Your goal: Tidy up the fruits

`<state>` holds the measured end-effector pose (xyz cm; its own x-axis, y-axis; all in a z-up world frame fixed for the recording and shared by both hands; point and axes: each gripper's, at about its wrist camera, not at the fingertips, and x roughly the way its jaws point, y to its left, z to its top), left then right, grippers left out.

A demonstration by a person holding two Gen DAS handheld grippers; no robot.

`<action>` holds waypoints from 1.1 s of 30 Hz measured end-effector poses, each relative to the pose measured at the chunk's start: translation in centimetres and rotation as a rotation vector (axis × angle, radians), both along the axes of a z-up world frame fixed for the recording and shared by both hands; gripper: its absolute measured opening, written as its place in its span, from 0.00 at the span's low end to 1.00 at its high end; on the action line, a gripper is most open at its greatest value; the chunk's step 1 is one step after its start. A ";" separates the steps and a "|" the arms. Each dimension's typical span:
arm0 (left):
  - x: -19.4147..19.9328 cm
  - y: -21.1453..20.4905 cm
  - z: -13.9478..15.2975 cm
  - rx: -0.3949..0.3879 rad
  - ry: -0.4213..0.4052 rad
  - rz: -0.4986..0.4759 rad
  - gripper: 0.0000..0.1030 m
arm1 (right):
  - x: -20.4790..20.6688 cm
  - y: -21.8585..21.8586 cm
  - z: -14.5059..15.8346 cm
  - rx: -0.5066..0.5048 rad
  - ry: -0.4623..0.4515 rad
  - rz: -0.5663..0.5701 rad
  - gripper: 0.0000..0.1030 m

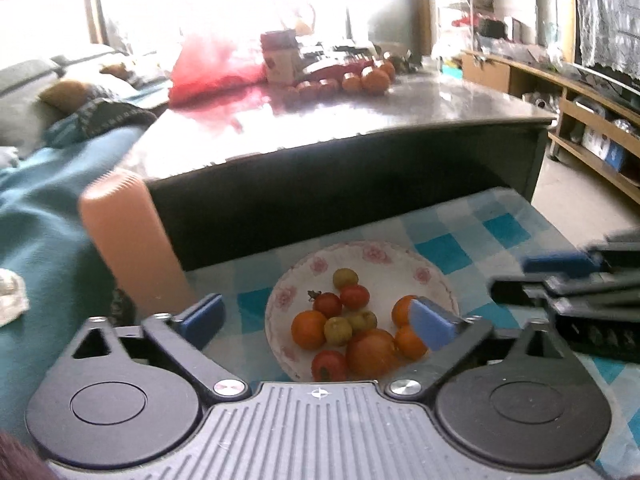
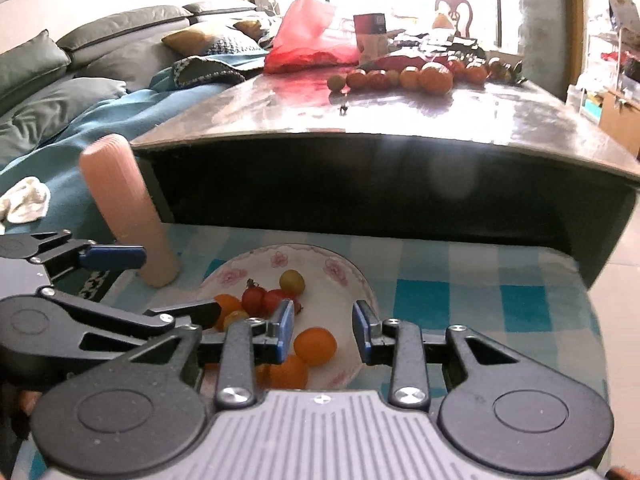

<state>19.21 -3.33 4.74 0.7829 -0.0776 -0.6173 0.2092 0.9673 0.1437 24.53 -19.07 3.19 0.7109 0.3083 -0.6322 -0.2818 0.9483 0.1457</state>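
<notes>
A white flowered plate [image 1: 384, 264] [image 2: 320, 264] sits on a blue-and-white checked cloth [image 1: 480, 232]. It holds several small oranges, red tomatoes and yellow-green fruits [image 1: 344, 324] [image 2: 316, 346]. My left gripper [image 1: 316, 322] hangs over the plate, open wide, nothing between its blue pads. It also shows at the left of the right wrist view as the left gripper [image 2: 178, 285]. My right gripper [image 2: 324, 330] hovers above the plate's near right side, its pads a little apart and touching no fruit; an orange lies in the plate below the gap. The right gripper [image 1: 510, 276] enters the left wrist view from the right.
A dark low table [image 1: 360, 120] [image 2: 400, 120] stands just behind the plate. On its far end lie a row of oranges and tomatoes [image 1: 360, 78] [image 2: 420, 74] and a red plastic bag [image 1: 208, 68] [image 2: 308, 36]. A pink ribbed cylinder [image 1: 128, 240] [image 2: 124, 208] stands left of the plate, a sofa with a teal blanket beyond.
</notes>
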 end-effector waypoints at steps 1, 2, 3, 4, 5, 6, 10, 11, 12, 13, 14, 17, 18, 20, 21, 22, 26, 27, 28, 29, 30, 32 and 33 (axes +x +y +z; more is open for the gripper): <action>-0.7 -0.1 0.2 0.000 -0.011 0.003 1.00 | -0.9 -0.3 0.3 0.006 -0.006 -0.013 0.46; -1.1 -0.3 0.3 0.000 -0.014 0.002 1.00 | -1.7 -0.6 0.5 0.013 -0.009 -0.023 0.46; -1.7 -0.5 0.3 -0.001 -0.014 0.000 1.00 | -2.6 -0.8 0.7 0.020 -0.009 -0.032 0.46; -2.4 -0.7 0.3 0.000 -0.016 0.001 1.00 | -3.7 -1.1 0.8 0.028 -0.008 -0.041 0.46; -3.0 -0.8 0.3 0.004 -0.018 0.004 1.00 | -4.6 -1.3 0.9 0.032 -0.008 -0.047 0.46; -3.7 -1.0 0.2 0.009 -0.019 0.005 1.00 | -5.5 -1.5 1.0 0.032 -0.008 -0.054 0.46; -6.2 -1.5 0.1 0.021 -0.022 0.006 1.00 | -8.5 -2.0 1.7 0.033 -0.019 -0.079 0.47; -6.7 -1.5 0.2 0.017 -0.022 0.009 1.00 | -9.1 -2.1 1.9 0.039 -0.023 -0.085 0.47; -7.2 -1.4 0.3 0.006 -0.022 0.012 1.00 | -9.8 -2.2 2.0 0.044 -0.028 -0.090 0.48; -7.7 -1.3 0.4 -0.004 -0.022 0.018 1.00 | -10.3 -2.3 2.1 0.047 -0.031 -0.094 0.49; -8.0 -1.2 0.4 -0.016 -0.021 0.022 1.00 | -10.9 -2.4 2.2 0.051 -0.035 -0.099 0.51; -9.1 -0.8 0.5 -0.037 -0.019 0.037 1.00 | -12.6 -2.5 2.4 0.061 -0.037 -0.105 0.51; -9.5 -0.8 0.5 -0.037 -0.021 0.041 1.00 | -13.2 -2.4 2.4 0.065 -0.038 -0.106 0.51; -10.3 -0.7 0.5 -0.037 -0.020 0.047 1.00 | -14.3 -2.3 2.4 0.064 -0.044 -0.110 0.51; -10.8 -0.7 0.5 -0.038 -0.019 0.048 1.00 | -14.9 -2.2 2.3 0.059 -0.047 -0.113 0.51; -11.2 -0.6 0.6 -0.040 -0.018 0.050 1.00 | -15.3 -2.2 2.2 0.054 -0.045 -0.114 0.51; -12.6 -0.6 0.3 -0.040 -0.010 0.052 1.00 | -16.8 -1.7 1.7 0.044 -0.029 -0.105 0.51; -12.9 -0.5 0.3 -0.039 -0.007 0.052 1.00 | -17.3 -1.6 1.6 0.041 -0.028 -0.102 0.51; -13.2 -0.6 0.2 -0.038 -0.004 0.049 1.00 | -17.7 -1.5 1.5 0.041 -0.028 -0.099 0.51; -13.5 -0.6 0.2 -0.039 -0.001 0.045 1.00 | -18.1 -1.4 1.5 0.041 -0.028 -0.097 0.51; -13.7 -0.6 0.1 -0.040 0.001 0.045 1.00 | -18.5 -1.3 1.5 0.040 -0.031 -0.095 0.51; -14.1 -0.7 0.0 -0.038 0.006 0.043 1.00 | -19.1 -1.2 1.5 0.033 -0.037 -0.095 0.51; -14.3 -0.7 -0.1 -0.036 0.008 0.044 1.00 | -19.5 -1.2 1.5 0.031 -0.038 -0.096 0.51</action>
<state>4.89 -4.03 4.68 0.7812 -0.0656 -0.6208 0.1677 0.9800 0.1075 5.06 -20.28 4.67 0.7611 0.2569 -0.5956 -0.1959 0.9664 0.1664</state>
